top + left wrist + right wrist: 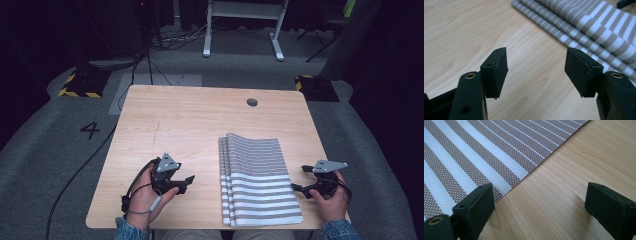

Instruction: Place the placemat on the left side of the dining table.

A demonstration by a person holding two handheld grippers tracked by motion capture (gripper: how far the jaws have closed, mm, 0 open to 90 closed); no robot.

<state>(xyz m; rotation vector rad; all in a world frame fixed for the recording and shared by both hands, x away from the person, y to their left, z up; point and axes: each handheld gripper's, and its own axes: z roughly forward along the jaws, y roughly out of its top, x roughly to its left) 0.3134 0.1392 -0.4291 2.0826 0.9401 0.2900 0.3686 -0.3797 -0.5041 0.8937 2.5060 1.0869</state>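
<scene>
Where the striped mats (257,180) lie stacked on the wooden table (175,120), they sit between both grippers. Just right of the stack, the right gripper (298,178) has its jaws spread wide at the edge. Left of it, the left gripper (187,182) is likewise spread, holding nothing.

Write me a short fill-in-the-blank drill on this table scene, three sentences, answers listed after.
1. The folded grey-and-white striped woven mats lie on the light wooden table between the two ____.
2. The jaws of the left gripper stand ____, holding nothing.
3. In the right gripper view, one jaw of the right gripper stands over the mats' edge and the other over bare ____.

Missing words: grippers; open; wood
</scene>
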